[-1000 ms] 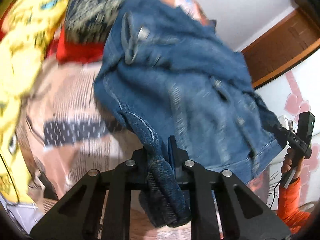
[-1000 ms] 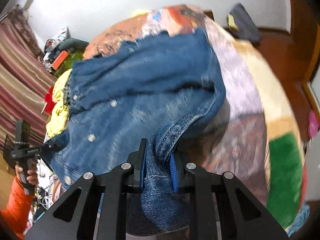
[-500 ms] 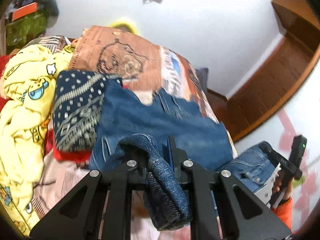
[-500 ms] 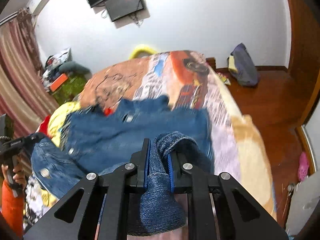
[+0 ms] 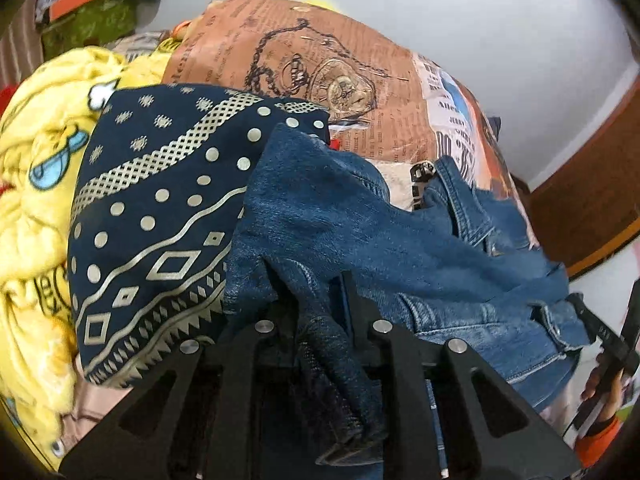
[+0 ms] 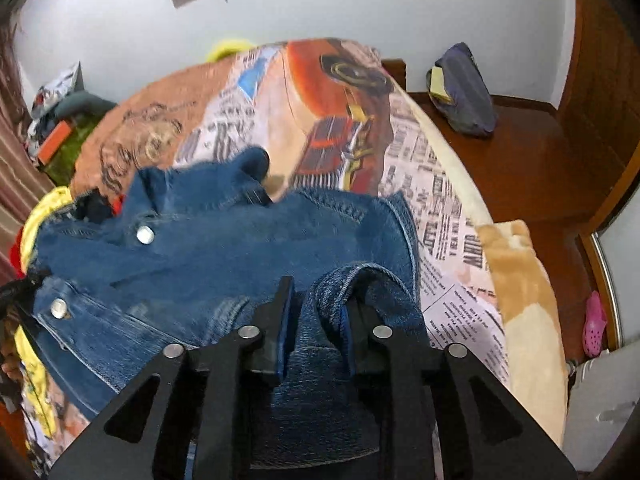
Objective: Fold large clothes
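both claws pinch jacket (image 6: 224,256) edges: left claw (image 5: 316,300), right claw (image 6: 316,312); bare bed (image 6: 444,216) lies right, clothes pile (image 5: 36,184) left.

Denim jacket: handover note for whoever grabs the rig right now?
Left gripper: shut on a bunched edge of the denim jacket.
Right gripper: jaws look slightly parted, denim fold between them; grip uncertain.
Jacket lies spread across the printed bedspread, its left edge beside the navy patterned cloth and the yellow blanket.
Done: jacket laid out.
Left: every fold.
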A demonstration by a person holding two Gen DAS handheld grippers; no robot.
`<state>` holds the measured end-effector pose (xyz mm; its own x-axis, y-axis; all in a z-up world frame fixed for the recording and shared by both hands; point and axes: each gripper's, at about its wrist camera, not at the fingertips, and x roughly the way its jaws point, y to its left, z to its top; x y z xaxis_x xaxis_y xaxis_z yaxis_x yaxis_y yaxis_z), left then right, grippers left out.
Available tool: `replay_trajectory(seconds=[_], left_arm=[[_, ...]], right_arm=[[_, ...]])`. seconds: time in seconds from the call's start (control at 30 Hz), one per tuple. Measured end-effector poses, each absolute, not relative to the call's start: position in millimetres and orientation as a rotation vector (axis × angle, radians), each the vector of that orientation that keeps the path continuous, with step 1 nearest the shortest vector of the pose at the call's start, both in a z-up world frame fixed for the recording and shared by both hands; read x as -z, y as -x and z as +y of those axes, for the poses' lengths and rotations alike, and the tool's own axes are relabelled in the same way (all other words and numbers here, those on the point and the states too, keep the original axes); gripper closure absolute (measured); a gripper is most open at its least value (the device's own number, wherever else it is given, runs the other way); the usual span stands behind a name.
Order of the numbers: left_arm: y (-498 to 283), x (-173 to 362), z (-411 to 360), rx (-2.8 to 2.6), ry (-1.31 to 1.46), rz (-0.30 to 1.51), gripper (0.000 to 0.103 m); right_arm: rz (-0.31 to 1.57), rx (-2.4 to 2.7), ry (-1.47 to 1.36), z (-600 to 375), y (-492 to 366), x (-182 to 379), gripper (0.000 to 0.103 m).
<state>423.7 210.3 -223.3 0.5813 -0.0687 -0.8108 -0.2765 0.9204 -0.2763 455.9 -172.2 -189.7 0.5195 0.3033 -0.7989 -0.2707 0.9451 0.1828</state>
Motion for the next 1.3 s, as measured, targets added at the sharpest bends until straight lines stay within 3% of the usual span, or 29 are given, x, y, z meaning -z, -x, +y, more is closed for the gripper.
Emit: replay_trajectory(seconds=[0.27,0.33,0.4,0.47,0.5,0.73,1.07,1.3], left_arm=[[-416,199,199,-0.092,0.274,0.997,0.081],[-408,186,197,-0.088,0.270,1.007,0.073],[-397,171,194,-0.122,0.235,0.965,0.047],[-381,150,190,-0.163,0.168,0.879,0.035],[-375,142,189,-0.173,0.146,0.854,0.030],[-339,130,163,-0.101,0.072,0.852,0.027],[-337,213,97,-0.013,-0.067,1.019,0.026],[-368,245,94,-0.075,-0.171,1.014,0.024]], right_arm=[[1.008,-0.388,0.011,-179,-442,156,0.079],[0.995,-0.385,0.014,-181,-434,145,0.078],[0.950,-0.340,0.056,-181,-421,132,0.069],[0.895,-0.302,0.092,-182,-410,121,0.049],[0.855,-0.300,0.106,-184,-397,112,0.048],[0.829,-0.416,0.151,-176,-347,98,0.048],[0.957,-0.516,0.201,-139,-325,153,0.048],[1.011,-0.501,0.225,-110,-345,186,0.048]])
